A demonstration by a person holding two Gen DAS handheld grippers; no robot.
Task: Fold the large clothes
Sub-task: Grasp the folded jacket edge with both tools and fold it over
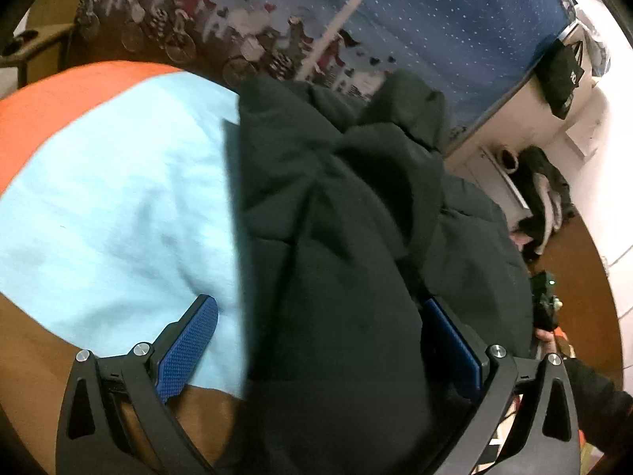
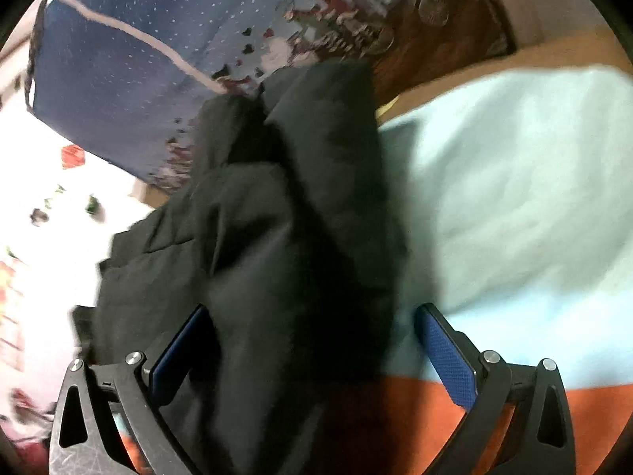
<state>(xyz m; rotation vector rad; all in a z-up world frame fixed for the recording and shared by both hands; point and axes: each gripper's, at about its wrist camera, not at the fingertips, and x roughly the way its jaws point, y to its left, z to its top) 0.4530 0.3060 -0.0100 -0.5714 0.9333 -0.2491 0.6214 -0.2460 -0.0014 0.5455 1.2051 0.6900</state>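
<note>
- Currently we have the black jacket [image 1: 336, 237] heaped on the light blue sheet [image 1: 110, 206]; that sheet lies over an orange cover [image 1: 35, 118], and a patterned blue blanket [image 1: 455, 39] lies beyond the jacket's far end.
- Left gripper [image 1: 328, 340]: fingers spread wide. The jacket's near fold fills the gap between them; the right pad is partly sunk in cloth, while the left pad [image 1: 190, 348] lies bare over the sheet, clear of the jacket's straight edge.
- Right gripper [image 2: 312, 352]: likewise spread wide. Cloth bulges between the pads; the left pad [image 2: 178, 352] is pressed into the jacket, the right pad [image 2: 447, 360] stands just beside the jacket's edge, over sheet and orange cover.
- Neither gripper has closed on cloth, so we judge nothing is gripped yet.
- Key relation: in both wrist views the jacket's long axis runs straight away from the fingers, from the near hem toward the blanket. Both grippers straddle the same near end, each taking one side; neither looks clearly nearer.
- Our judgement: the next move calls for pinching the near edge on both sides at once, then carrying it along that axis.
- Risk: thick, puffy cloth may slip from a shallow pinch; both views are motion-blurred, so the exact edge is uncertain.
</note>
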